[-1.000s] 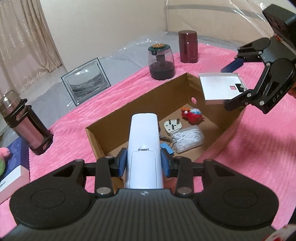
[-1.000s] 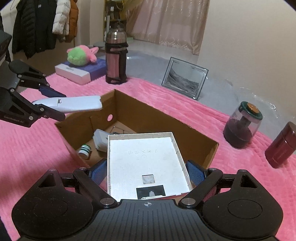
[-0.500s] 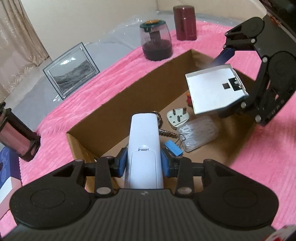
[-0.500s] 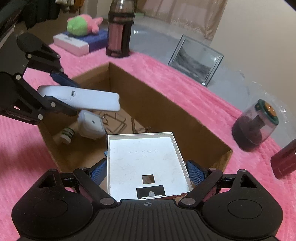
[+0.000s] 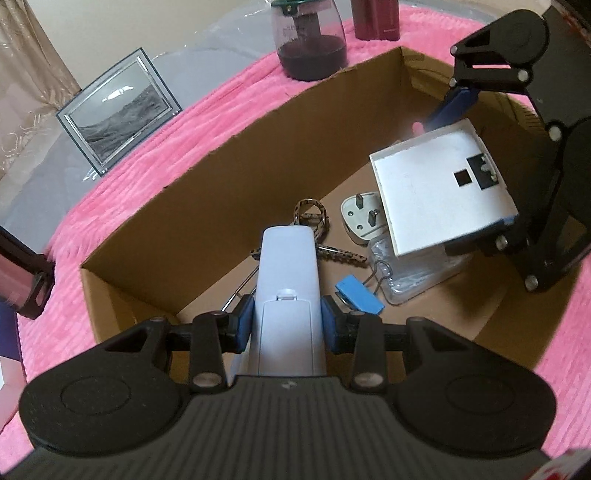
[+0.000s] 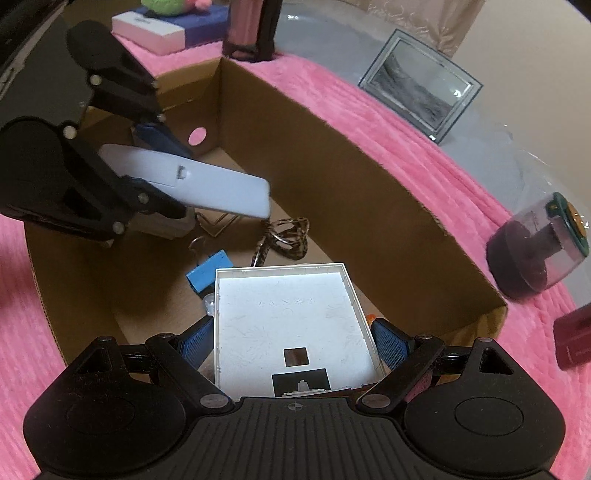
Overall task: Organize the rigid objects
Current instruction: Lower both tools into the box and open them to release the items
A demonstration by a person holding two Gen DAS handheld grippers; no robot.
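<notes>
Left gripper (image 5: 287, 321) clamped narrow on a white remote (image 5: 288, 280), blue pads (image 5: 244, 319) pressing both its sides. Remote's near end is hidden under the gripper body; its far end hangs over the inside of the cardboard box (image 5: 236, 173), angled down, not touching the floor as far as I can tell.

Right gripper (image 6: 293, 341) holds a white square tray-like cover (image 6: 291, 317) with jaws set wide, pads at its two side edges. Near edge of the cover is cut off by the gripper body. It also sits above the box interior, tilted.

Under them, on the box floor: blue binder clip (image 5: 359, 294), partly behind the left pad; clear plastic case (image 5: 417, 275), mostly covered by the white cover, contents unreadable; white UK plug (image 5: 360, 218), one edge hidden by the cover; leopard-print strap with key ring (image 5: 312, 216), partly behind the remote. A white blocky item (image 6: 168, 225) under the left gripper in the right wrist view is too hidden to identify. An orange speck at the cover's right edge is also unidentifiable.

Beyond the box, on the pink blanket (image 5: 155, 140): picture frame (image 5: 118, 110), dark-based clear jar (image 5: 310, 40) cropped at top, maroon canister (image 5: 375, 18) cropped. At the left edge, a dark flask (image 6: 251, 29), only its base in frame.
</notes>
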